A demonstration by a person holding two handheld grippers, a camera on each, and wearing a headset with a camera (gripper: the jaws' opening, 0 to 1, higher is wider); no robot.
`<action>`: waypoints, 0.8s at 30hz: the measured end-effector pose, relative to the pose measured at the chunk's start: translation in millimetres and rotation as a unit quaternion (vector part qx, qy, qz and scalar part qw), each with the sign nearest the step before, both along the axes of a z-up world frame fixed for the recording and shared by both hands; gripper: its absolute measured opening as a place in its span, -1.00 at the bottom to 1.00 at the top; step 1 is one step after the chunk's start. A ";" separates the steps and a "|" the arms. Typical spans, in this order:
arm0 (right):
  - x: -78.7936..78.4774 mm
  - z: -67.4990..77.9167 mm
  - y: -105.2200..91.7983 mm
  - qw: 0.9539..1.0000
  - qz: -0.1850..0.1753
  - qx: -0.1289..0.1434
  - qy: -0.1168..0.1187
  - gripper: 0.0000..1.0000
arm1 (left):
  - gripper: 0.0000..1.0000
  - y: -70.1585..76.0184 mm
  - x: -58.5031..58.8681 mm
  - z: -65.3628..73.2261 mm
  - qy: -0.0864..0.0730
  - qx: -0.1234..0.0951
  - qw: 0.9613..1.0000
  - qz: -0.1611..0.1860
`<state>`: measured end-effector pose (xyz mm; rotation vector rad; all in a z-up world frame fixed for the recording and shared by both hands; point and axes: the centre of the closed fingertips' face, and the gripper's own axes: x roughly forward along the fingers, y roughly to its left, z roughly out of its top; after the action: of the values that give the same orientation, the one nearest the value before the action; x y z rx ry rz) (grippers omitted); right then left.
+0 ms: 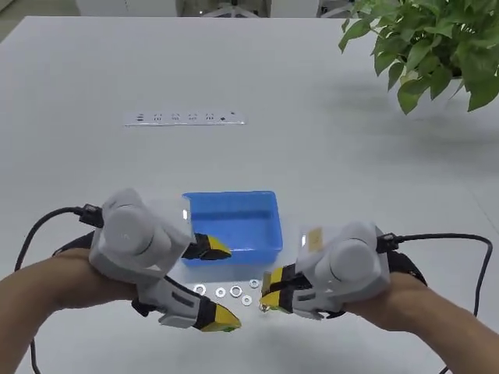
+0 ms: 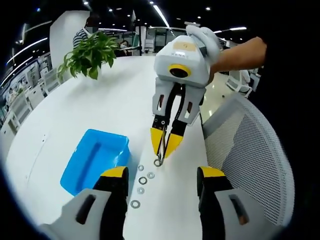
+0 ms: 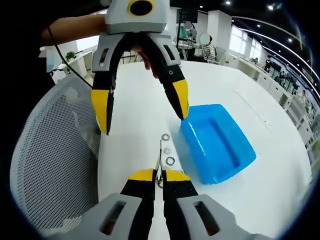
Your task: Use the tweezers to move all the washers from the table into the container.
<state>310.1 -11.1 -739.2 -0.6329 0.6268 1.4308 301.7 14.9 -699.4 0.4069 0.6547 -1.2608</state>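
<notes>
Several small metal washers (image 1: 235,291) lie in a loose row on the white table, just in front of the blue container (image 1: 234,224). My right gripper (image 1: 269,293) is shut on thin metal tweezers (image 3: 160,157), which point at the row's right end. In the left gripper view the tweezers (image 2: 160,151) hang from the right gripper (image 2: 166,145), their tip down at the table beside the washers (image 2: 143,180). My left gripper (image 1: 217,283) is open and straddles the left part of the row, holding nothing. The container (image 3: 217,142) looks empty.
A white power strip (image 1: 184,118) lies farther back on the table (image 1: 312,140). A potted green plant (image 1: 429,43) stands at the back right. Cables trail from both grippers. A mesh chair back (image 2: 250,160) sits at the table's near edge.
</notes>
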 end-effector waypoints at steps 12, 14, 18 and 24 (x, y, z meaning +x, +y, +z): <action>11.3 19.0 1.7 1.000 0.001 0.004 -0.001 -0.91 | 0.53 13.7 7.8 16.4 -0.002 -0.060 0.996 0.073; 12.8 21.8 2.1 1.000 0.001 0.005 0.001 -0.91 | 0.58 15.8 9.1 18.3 -0.003 -0.067 0.995 0.081; 18.3 27.4 3.1 1.000 0.005 0.005 0.003 -0.91 | 0.64 20.6 11.9 20.7 -0.005 -0.075 0.992 0.097; 28.8 37.3 6.9 1.000 0.011 0.009 0.002 -0.91 | 0.83 26.4 14.3 19.8 -0.005 -0.075 0.991 0.115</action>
<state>338.9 -4.3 -701.9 -0.6243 0.6119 1.4575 316.0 41.3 -679.6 0.2070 0.5771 -1.0781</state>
